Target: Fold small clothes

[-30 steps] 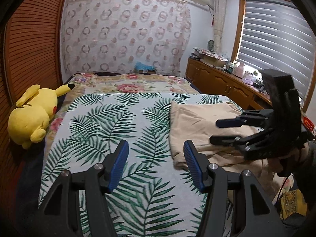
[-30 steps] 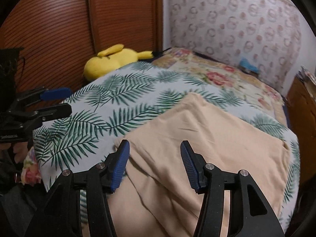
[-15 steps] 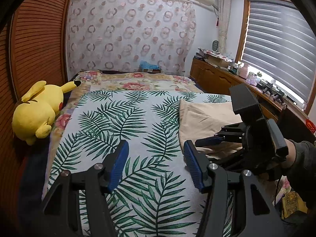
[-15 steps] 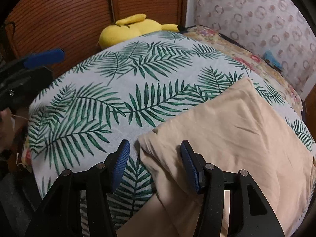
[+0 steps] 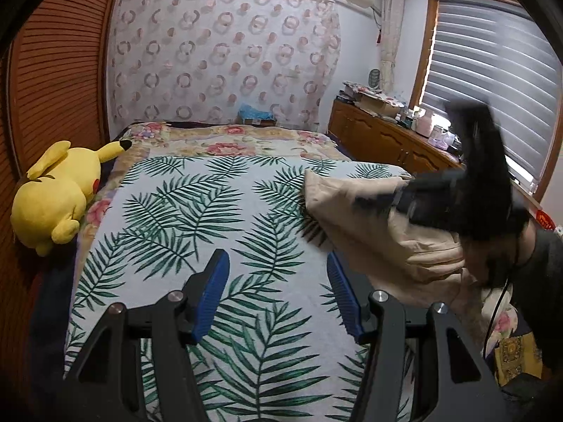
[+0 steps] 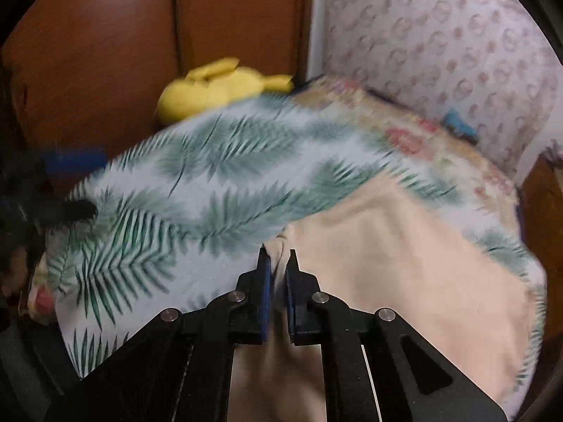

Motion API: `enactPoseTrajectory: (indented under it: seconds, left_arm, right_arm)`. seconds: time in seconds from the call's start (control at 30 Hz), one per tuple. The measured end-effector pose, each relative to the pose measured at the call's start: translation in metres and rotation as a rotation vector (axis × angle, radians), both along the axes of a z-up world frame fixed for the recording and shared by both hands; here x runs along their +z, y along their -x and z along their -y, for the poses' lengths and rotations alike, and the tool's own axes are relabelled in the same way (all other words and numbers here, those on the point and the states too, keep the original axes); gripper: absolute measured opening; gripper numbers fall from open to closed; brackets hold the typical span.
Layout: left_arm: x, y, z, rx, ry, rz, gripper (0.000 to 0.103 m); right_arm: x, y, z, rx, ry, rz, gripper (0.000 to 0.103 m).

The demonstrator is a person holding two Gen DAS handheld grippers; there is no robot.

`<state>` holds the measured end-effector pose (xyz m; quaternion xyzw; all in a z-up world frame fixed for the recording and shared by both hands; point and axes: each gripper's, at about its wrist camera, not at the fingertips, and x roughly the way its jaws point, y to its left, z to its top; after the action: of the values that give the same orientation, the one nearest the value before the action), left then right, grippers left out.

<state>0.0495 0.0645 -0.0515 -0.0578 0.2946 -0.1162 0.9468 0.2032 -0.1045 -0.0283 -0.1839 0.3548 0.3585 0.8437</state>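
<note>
Right gripper (image 6: 278, 263): its jaws have just been closing, and a bunched corner of the beige garment (image 6: 404, 267) is being pinched between the two blue ribbed pads. The black plastic fingers are being seen almost together, with only a thin fold of cloth between them. In the left wrist view the same gripper (image 5: 373, 200) is being shown blurred, with cloth hanging under it.

Left gripper (image 5: 278, 295): it is being held released, the jaws standing apart above the bedspread (image 5: 197, 218), with nothing between the blue ribbed pads (image 5: 213, 295).

Beige garment: it is being lifted at one corner on the right side of the bed, as seen from the left wrist. The cloth is looking soft, matte and plain, with loose folds and wrinkles under the grip. The rest is being left flat on the bedspread.

Bedspread: a white cloth printed with green palm leaves is being used as the work surface. Beyond it a floral quilt (image 5: 228, 140) in pink and yellow is being seen.

Plush toy (image 5: 56, 193): a yellow, rounded, fuzzy figure is being kept at the left edge of the bed, beside the brown slatted wooden wall (image 5: 52, 81).

Window blind (image 5: 492, 81): grey horizontal slats are being seen at the right.

Sleeve (image 5: 542, 267): a dark sleeve is being seen behind the right gripper.
</note>
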Motion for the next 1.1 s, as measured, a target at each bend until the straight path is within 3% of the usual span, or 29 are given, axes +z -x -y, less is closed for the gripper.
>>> enactPoseTrajectory:
  seconds: [0.17,0.33,0.47,0.7,0.77,0.83,0.87,1.1]
  left_arm:
    - [-0.001,0.000,0.011,-0.023,-0.002,-0.006,0.057]
    - [-0.003,0.001,0.019,-0.042,-0.005,-0.012,0.057]
    - [-0.005,0.000,0.025,-0.056,-0.009,-0.021,0.057]
    - [-0.010,-0.003,0.036,-0.077,-0.019,-0.039,0.057]
    - [-0.011,-0.003,0.038,-0.082,-0.020,-0.042,0.057]
    - [-0.011,-0.003,0.041,-0.086,-0.020,-0.043,0.057]
    - [-0.011,-0.004,0.041,-0.088,-0.019,-0.042,0.057]
    - [-0.013,-0.004,0.055,-0.117,-0.037,-0.049,0.057]
  right_arm:
    - [0.053,-0.033,0.059,-0.131,-0.030,0.085,0.004]
    - [0.079,-0.073,0.112,-0.262,0.023,0.131,0.004]
    - [0.078,-0.103,0.146,-0.351,0.066,0.117,0.004]
    - [0.037,-0.138,0.176,-0.497,0.183,0.080,0.005]
    - [0.031,-0.138,0.181,-0.522,0.181,0.076,0.011]
    - [0.029,-0.135,0.183,-0.545,0.200,0.089,0.032]
    - [0.030,-0.133,0.184,-0.549,0.195,0.087,0.034]
    - [0.047,-0.086,0.189,-0.493,0.090,0.087,0.039]
